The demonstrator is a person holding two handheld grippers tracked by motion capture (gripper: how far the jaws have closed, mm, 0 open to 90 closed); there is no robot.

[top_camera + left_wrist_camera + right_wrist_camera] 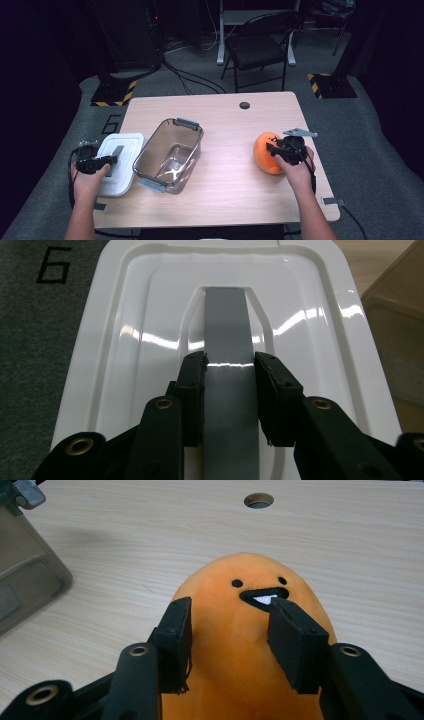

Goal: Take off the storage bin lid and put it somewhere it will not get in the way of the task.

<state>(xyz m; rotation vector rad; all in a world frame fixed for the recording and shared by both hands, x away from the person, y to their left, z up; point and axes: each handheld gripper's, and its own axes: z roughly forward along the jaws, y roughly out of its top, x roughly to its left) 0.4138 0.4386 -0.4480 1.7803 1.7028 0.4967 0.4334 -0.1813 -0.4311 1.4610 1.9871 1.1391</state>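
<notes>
The left gripper (230, 365) straddles the white plastic lid's grey strap handle (227, 325) lengthwise, pads at its edges, while the right gripper (232, 612) pinches the orange plush toy (240, 645) – the clear bin (167, 150) between them.

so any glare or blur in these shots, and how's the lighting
High view: table well lit, surroundings very dark, slightly soft. Left gripper view: bright streaks of glare on the glossy white lid and its grey handle strip; the near jaws stay sharp. Right gripper view: even light, no glare, the orange plush toy clear, a soft shadow beside the clear container.
</notes>
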